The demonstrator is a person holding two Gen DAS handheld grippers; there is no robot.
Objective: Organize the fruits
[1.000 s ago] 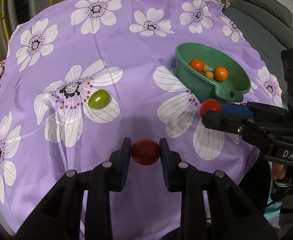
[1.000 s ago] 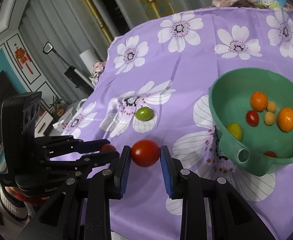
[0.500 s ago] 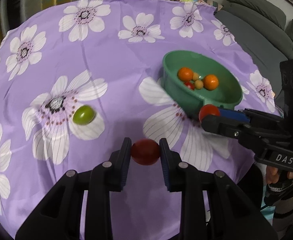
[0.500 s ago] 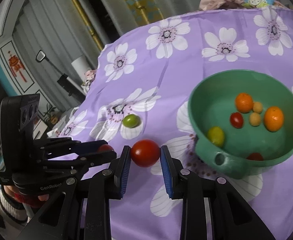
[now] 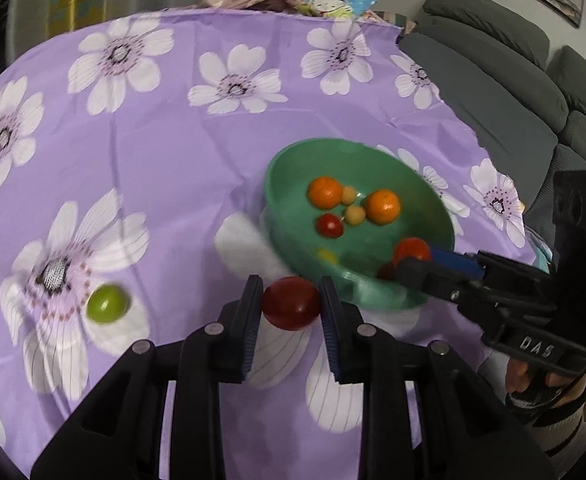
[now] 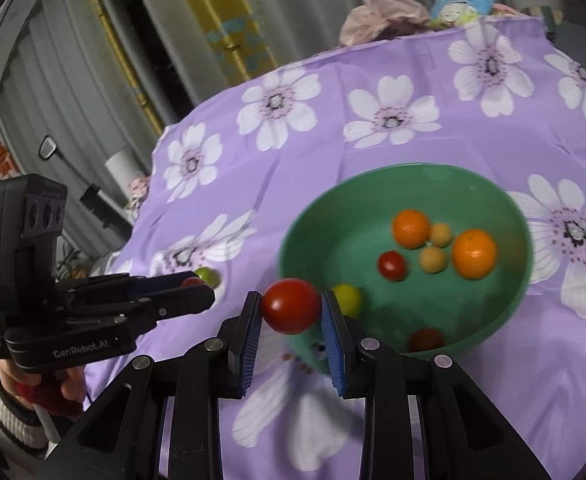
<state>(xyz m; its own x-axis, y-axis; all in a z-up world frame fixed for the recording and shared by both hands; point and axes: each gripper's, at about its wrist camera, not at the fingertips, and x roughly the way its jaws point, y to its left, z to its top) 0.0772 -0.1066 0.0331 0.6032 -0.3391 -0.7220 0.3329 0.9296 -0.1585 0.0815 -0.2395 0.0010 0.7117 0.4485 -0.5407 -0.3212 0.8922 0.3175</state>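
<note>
My left gripper (image 5: 291, 304) is clamped on a dark red tomato (image 5: 291, 303), held just short of the green bowl's (image 5: 289, 168) near rim. My right gripper (image 6: 291, 307) is closed on a brighter red tomato (image 6: 291, 305), over that bowl's near edge. Inside the bowl: two oranges (image 6: 411, 228), smaller fruits. A green fruit (image 5: 107, 309) lies on the purple floral cloth (image 5: 173, 152), well left of the bowl.

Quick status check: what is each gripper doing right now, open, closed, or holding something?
Left gripper: closed on a dark red tomato.
Right gripper: closed on a bright red tomato, at the near rim of the green bowl.
</note>
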